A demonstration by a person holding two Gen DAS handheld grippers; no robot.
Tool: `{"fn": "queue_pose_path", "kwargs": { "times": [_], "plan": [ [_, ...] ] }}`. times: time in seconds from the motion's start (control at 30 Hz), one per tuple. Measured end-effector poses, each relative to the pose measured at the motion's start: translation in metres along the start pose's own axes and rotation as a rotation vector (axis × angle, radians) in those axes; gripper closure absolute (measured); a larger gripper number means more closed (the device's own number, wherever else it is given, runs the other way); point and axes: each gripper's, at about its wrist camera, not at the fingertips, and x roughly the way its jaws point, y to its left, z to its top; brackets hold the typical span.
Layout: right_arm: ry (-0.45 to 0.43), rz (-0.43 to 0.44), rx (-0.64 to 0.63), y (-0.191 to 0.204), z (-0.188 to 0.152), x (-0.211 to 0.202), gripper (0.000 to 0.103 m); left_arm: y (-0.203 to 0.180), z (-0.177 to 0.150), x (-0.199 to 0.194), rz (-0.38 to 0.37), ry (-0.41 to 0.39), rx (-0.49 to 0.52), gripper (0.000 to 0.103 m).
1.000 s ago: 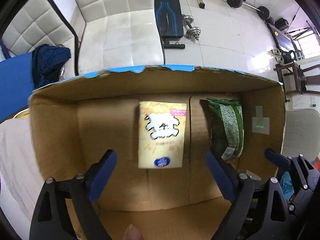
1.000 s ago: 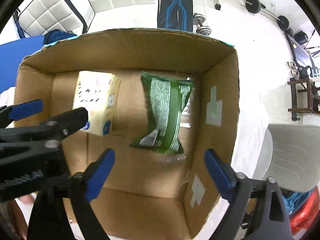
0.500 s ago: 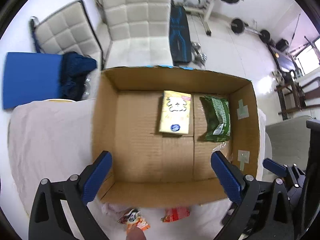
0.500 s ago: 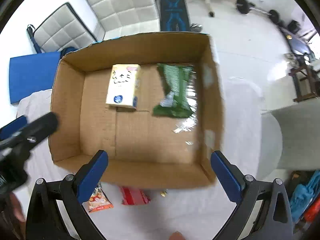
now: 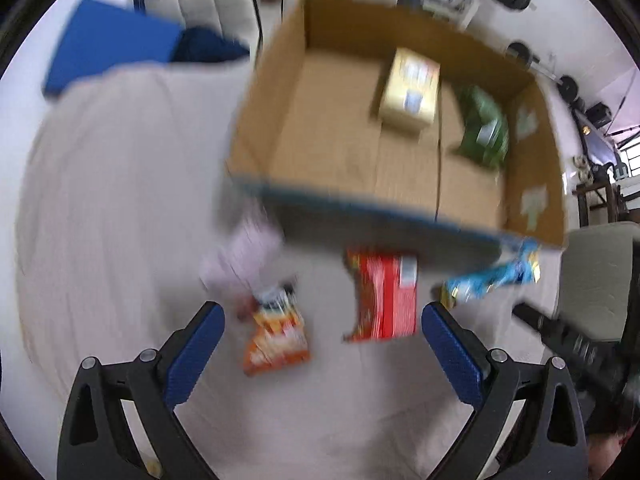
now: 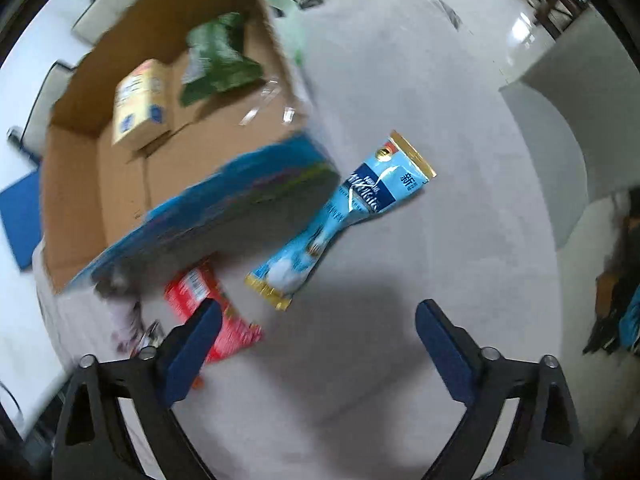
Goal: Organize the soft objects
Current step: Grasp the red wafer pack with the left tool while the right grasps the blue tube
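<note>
A cardboard box (image 5: pixel 260 92) stands on a white cloth and holds a yellow pack (image 5: pixel 410 94) and a green bag (image 5: pixel 484 130); both also show in the right wrist view, the yellow pack (image 6: pixel 140 100) and the green bag (image 6: pixel 218 60). In front of the box lie an orange snack bag (image 5: pixel 276 332), a red packet (image 5: pixel 386 296), a pale pink pack (image 5: pixel 244 256) and a light blue pouch (image 5: pixel 492 278). My left gripper (image 5: pixel 320 354) is open and empty above the orange and red packets. My right gripper (image 6: pixel 316 350) is open and empty, just below the blue pouch (image 6: pixel 340 220) and beside the red packet (image 6: pixel 212 312).
The white cloth (image 5: pixel 100 200) covers the surface around the box (image 6: pixel 72 184). A blue pad (image 5: pixel 108 48) and dark cloth (image 5: pixel 208 46) lie at the back left. White chairs and gym weights stand behind. A grey seat (image 6: pixel 552 128) is at the right.
Both grippers have pulled back out of the box and dropped toward the cloth in front of it. The loose packets have come into view. Both stayed open.
</note>
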Motion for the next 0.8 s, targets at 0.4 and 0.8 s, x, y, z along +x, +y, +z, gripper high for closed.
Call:
{"fn": "queue_pose_path", "kwargs": {
  "times": [0.4,0.8],
  "plan": [
    [0.024,0.028,0.065,-0.01,0.013,0.062,0.086,-0.018,-0.012,0.071,0.012,0.115,0.015,0.002],
    [0.178,-0.174,-0.222,-0.061,-0.03,0.048,0.064,-0.066,-0.01,0.117,0.005,0.208,0.114,0.002]
  ]
}}
